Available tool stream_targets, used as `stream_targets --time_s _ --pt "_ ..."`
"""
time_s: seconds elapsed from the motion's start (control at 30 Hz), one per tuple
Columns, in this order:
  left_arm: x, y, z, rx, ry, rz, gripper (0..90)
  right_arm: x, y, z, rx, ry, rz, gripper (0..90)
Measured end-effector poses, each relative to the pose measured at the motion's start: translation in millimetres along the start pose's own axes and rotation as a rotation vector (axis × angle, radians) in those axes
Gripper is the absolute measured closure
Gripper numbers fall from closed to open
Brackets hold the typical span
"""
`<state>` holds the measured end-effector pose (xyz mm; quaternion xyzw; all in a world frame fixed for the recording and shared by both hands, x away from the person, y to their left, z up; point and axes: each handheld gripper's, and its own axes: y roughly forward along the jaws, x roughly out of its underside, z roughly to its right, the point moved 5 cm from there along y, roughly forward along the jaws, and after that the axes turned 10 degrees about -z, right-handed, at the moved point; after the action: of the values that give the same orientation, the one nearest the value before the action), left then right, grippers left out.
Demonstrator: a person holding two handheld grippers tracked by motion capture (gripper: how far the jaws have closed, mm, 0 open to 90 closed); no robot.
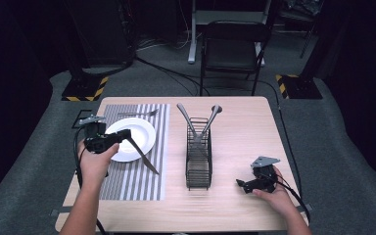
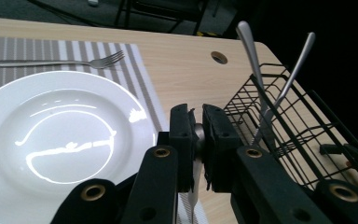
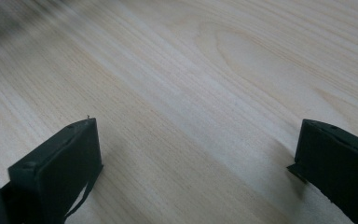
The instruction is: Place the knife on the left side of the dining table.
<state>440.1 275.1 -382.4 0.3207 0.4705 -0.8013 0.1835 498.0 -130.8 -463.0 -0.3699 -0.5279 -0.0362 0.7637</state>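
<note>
One knife (image 1: 142, 155) in left tool (image 1: 123, 136) – one plate (image 1: 136, 138), one fork (image 1: 138, 113), two utensils (image 1: 199, 121)

A black wire caddy (image 1: 199, 161) stands mid-surface (image 1: 240, 142), holding two upright utensils (image 1: 199, 120). Left of the caddy lies a striped placemat (image 1: 137, 181) bearing a white plate (image 1: 144, 132); a fork (image 1: 138, 113) lies beyond the plate. A chair (image 1: 232, 49) stands behind the caddy.

Slim steel knife (image 1: 142, 155), blade slanting down over plate's (image 1: 144, 128) right rim.
</note>
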Motion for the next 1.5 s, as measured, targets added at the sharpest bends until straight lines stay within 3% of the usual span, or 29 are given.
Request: stream_targets --time_s 0.2,0.63,0.7,1.07,1.1,1.33,1.5 --pt "10.6 -4.9 -17.8 -0.038 -0.046 0.018 80.8 0.0 0.0 0.0 0.0 0.0 0.0 0.0" --pt "32.4 -9.6 -48.4 -0.066 -0.14 0.049 77.9 0.0 0.0 0.0 0.0 0.0 0.0 0.0" --pt "35.8 -9.8 -54.5 -0.069 -0.138 0.055 77.6 0.0 0.0 0.0 0.0 0.0 0.0 0.0" --pt "57.1 -6.5 -76.0 -0.1 -0.249 0.115 75.6 0.0 0.0 0.0 0.0 0.0 0.0 0.0" --pt "59.4 -6.6 -79.1 -0.103 -0.241 0.109 75.5 0.0 0.0 0.0 0.0 0.0 0.0 0.0" --pt "73.6 -3.3 -95.4 -0.099 -0.315 0.114 74.4 0.0 0.0 0.0 0.0 0.0 0.0 0.0" --pt "83.6 -2.6 -104.4 -0.103 -0.332 0.105 73.7 0.0 0.0 0.0 0.0 0.0 0.0 0.0"
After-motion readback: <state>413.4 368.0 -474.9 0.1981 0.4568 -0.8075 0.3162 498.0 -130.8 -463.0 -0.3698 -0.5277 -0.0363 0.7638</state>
